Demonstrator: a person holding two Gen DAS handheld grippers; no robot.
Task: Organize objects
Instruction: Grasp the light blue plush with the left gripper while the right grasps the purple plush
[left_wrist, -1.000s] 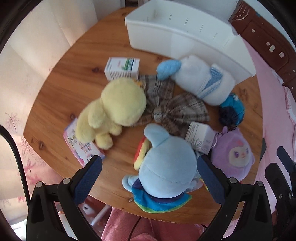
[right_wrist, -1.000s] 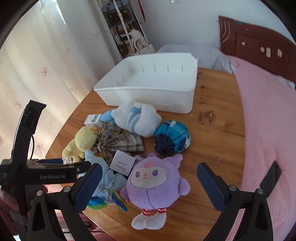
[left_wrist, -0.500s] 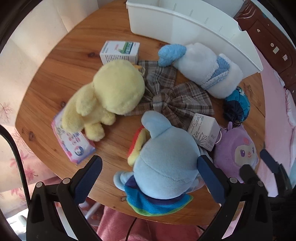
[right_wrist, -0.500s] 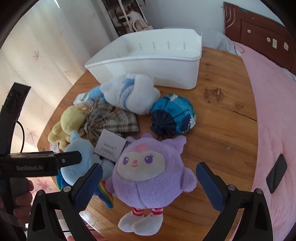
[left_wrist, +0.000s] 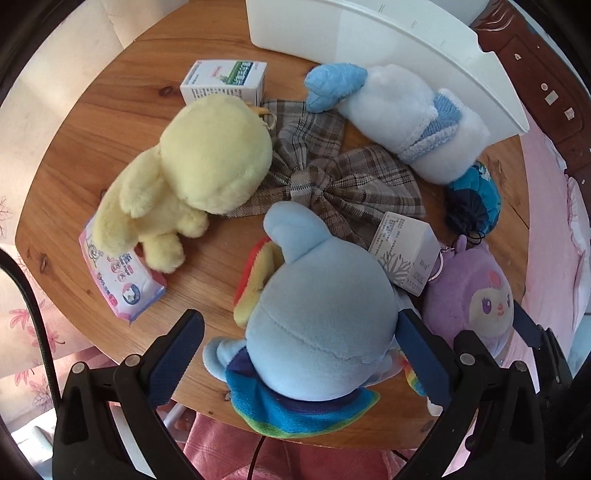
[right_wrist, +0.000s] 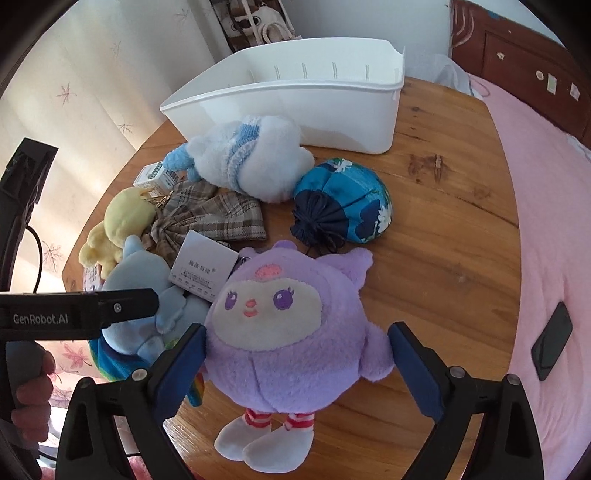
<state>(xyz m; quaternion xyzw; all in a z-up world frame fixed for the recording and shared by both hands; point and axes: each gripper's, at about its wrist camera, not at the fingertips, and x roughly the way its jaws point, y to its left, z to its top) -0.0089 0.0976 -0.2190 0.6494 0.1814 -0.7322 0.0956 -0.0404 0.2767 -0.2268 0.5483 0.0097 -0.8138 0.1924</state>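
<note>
My left gripper (left_wrist: 301, 354) is open, its jaws on either side of a blue plush (left_wrist: 321, 317) with a rainbow mane at the table's near edge. My right gripper (right_wrist: 297, 363) is open around a purple plush (right_wrist: 288, 332); the left pad touches its side. The purple plush also shows in the left wrist view (left_wrist: 471, 299). A white bin (right_wrist: 295, 88) stands at the back. A yellow plush (left_wrist: 195, 166), a plaid bow (left_wrist: 325, 177), a white-and-blue plush (left_wrist: 410, 118) and a blue pouch (right_wrist: 345, 201) lie between.
A small green-and-white box (left_wrist: 225, 81), a grey box (left_wrist: 404, 253) and a pink tissue pack (left_wrist: 118, 280) lie on the round wooden table (right_wrist: 443, 258). A pink bed (right_wrist: 546, 221) with a black phone (right_wrist: 552, 339) is on the right.
Both grippers have moved forward and lower. The blue plush now sits between the left jaws and the purple plush between the right jaws. Both stay open.
</note>
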